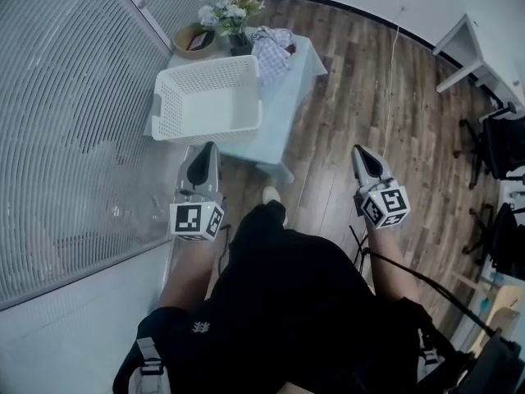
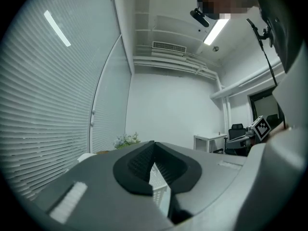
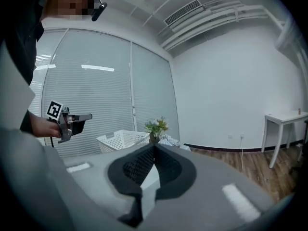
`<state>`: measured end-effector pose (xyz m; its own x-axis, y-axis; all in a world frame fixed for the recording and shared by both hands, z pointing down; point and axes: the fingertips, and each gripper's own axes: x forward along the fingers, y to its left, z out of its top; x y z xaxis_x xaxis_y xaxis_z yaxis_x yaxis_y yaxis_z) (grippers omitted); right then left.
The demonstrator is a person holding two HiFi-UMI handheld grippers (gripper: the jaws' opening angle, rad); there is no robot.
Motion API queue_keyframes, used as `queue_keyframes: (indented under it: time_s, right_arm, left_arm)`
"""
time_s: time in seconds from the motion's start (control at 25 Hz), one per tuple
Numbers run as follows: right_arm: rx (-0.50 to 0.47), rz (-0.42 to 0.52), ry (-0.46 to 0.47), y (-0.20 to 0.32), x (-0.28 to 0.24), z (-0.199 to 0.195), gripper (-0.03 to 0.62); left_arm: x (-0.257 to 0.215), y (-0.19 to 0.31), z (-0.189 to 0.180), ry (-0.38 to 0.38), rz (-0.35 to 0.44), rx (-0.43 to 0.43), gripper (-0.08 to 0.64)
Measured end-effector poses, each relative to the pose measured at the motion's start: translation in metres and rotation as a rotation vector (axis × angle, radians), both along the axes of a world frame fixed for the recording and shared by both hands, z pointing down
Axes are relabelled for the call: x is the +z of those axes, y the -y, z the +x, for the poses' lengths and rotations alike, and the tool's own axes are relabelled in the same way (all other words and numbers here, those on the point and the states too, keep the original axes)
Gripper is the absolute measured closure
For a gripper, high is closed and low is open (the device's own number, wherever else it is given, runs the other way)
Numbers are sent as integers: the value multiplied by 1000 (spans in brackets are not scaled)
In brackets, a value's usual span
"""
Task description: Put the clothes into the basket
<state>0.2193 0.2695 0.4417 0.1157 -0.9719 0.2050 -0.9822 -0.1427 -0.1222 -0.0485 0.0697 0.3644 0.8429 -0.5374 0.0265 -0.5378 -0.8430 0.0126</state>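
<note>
the left tool (image 1: 206, 150) and right tool (image 1: 361, 153) are both closed on nothing, short of the desk (image 1: 287, 105). past the basket (image 1: 209, 125), the checked clothes (image 1: 271, 48) lie bunched at the far corner: probably soft, light, limp, best pinched at a raised fold.

A white perforated plastic basket (image 1: 209, 97) stands upright, open side up, on the near left part of a small pale blue table (image 1: 283, 109), while the clothes (image 1: 273, 49), a crumpled blue-and-white checked bundle, lie outside it, just beyond its far right corner.
</note>
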Motion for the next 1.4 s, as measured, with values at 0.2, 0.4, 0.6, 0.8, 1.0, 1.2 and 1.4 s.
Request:
queue_keyframes:
  time_s: [0.2,0.4,0.6,0.8,1.0,1.2,1.4]
  right_arm:
    - [-19,-55,45,85,8,19,591]
    - [-73,-86,26,150,-3,28,591]
    - [-59,-49,25,202,-12,51,591]
    - [-103,-49,-6,235,-17,65,591]
    - [-171,-43,-20,286,-15,83,591]
    - [-311,-16,-53,352,-15,90,591]
    - [-404,-45,-49,400,5,107,591]
  left_arm:
    - [7,62,16,8,3,-4,554]
    - [4,122,32,-3,-14,-15,554]
    - [4,157,55,-1,-55,0,554]
    - [-6,179,72,12,-51,0,554]
    - [-14,201,77,11,-51,-95,554]
    - [-12,218,72,26,-73,-241,554]
    - [-11,236,76,50,-97,-363,554]
